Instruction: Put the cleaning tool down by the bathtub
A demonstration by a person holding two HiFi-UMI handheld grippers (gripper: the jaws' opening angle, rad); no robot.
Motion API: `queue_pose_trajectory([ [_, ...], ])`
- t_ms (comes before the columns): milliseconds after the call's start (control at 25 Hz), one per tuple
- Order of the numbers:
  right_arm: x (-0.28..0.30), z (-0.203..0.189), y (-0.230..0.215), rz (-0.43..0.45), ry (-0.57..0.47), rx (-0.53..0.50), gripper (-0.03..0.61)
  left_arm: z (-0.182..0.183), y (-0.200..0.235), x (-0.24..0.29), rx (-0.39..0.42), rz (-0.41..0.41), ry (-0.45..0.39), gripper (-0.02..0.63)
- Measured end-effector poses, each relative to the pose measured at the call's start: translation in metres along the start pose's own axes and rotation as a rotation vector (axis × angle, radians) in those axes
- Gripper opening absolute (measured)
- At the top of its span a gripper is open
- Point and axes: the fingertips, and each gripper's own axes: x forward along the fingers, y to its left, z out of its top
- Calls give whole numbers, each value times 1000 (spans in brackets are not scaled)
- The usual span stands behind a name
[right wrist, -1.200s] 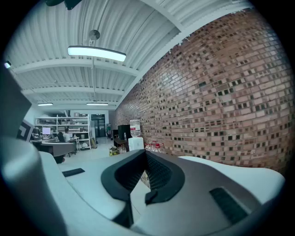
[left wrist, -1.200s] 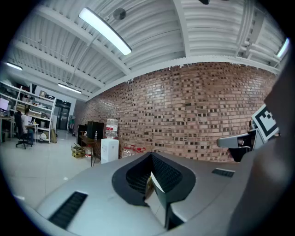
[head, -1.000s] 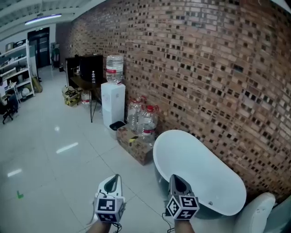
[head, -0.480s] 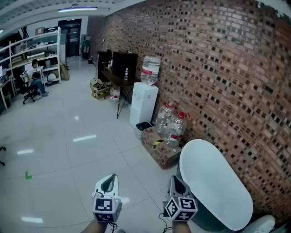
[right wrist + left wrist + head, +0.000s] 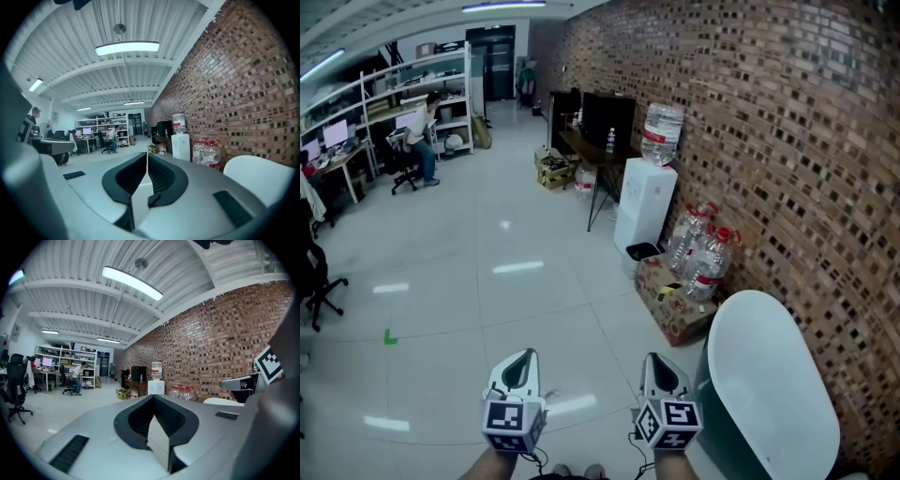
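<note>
From above, the bathtub [image 5: 773, 375] lies at four o'clock along the brick wall [image 5: 787, 141], a smooth white oval with a dark outer side. The head view takes in most of its length, with water bottles [image 5: 717, 258] beyond it at three o'clock. The right gripper view catches only its rounded white end at four o'clock. The left hand-held gripper [image 5: 521, 358] is pinched together and empty. The right hand-held gripper [image 5: 660, 360] has just been opening to a narrow slit, with nothing between its jaws.
</note>
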Motion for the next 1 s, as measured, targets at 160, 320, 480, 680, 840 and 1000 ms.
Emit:
queue_pose_trajectory([
  [160,25,-7,10,41,22,-1,26,0,13,9,-1,36,-5,3],
  [320,33,0,37,13,-6,2,26,0,41,9,27,-1,8,5],
  [480,39,0,79,-22,-14,12,26,10,75,-1,45,-49,-13,4],
  [680,52,-17,139,-36,7,-5,35,1,122,-8,59,-105,5,4],
  [840,67,-31,173,-13,37,-31,52,-10,154,-4,60,-100,23,5],
  [1000,89,-41,191,21,57,-42,52,-18,175,8,60,-78,43,4],
])
